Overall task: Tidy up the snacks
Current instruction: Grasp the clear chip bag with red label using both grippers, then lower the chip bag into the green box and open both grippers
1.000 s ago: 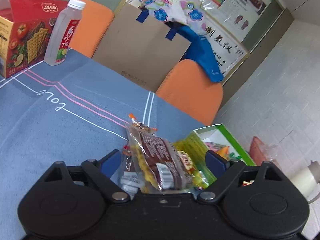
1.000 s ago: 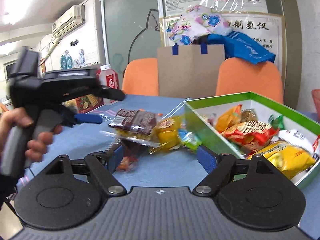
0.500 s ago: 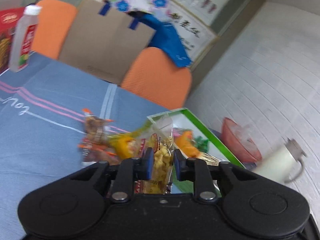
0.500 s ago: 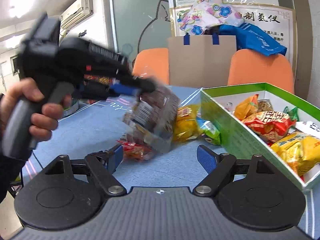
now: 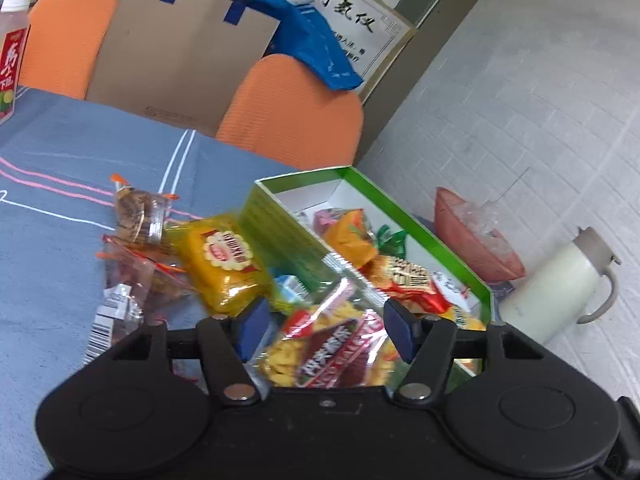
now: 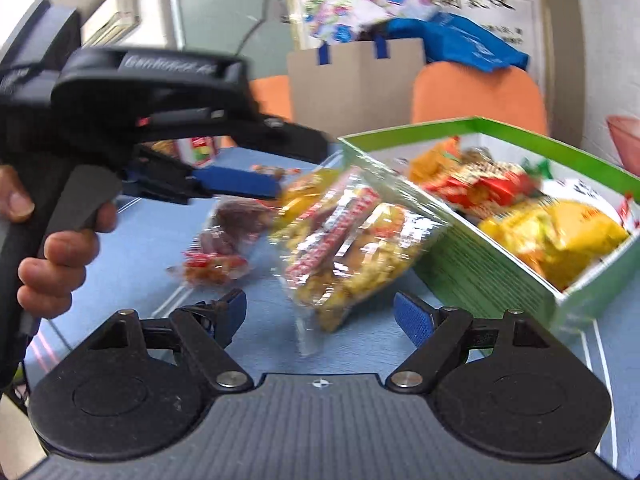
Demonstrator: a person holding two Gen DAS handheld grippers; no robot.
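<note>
My left gripper (image 5: 326, 332) hangs over the near corner of the green snack box (image 5: 420, 220), its jaws opening wide. A clear bag of yellow puffed snacks with a red label (image 5: 324, 360) sits loose between them, no pad pressing it. In the right wrist view this bag (image 6: 348, 248) is blurred and tilted against the box's outer wall (image 6: 480, 276), just below the left gripper (image 6: 296, 168). My right gripper (image 6: 320, 316) stands open low over the blue cloth, with only the bag's lower edge in front of it. Several packets fill the box.
A yellow packet (image 5: 224, 264) and clear-wrapped brown snacks (image 5: 136, 216) lie on the cloth left of the box. A drink bottle (image 5: 12, 60) stands far left. Orange chairs (image 5: 296, 112), a cardboard bag (image 5: 180, 52), a pink basin (image 5: 476, 236) and a white jug (image 5: 560, 284) lie beyond.
The left gripper closed on the clear snack bag, carried it right to the box, and has now spread its jaws. The bag drops against the box's wall. The right gripper sank slightly.
</note>
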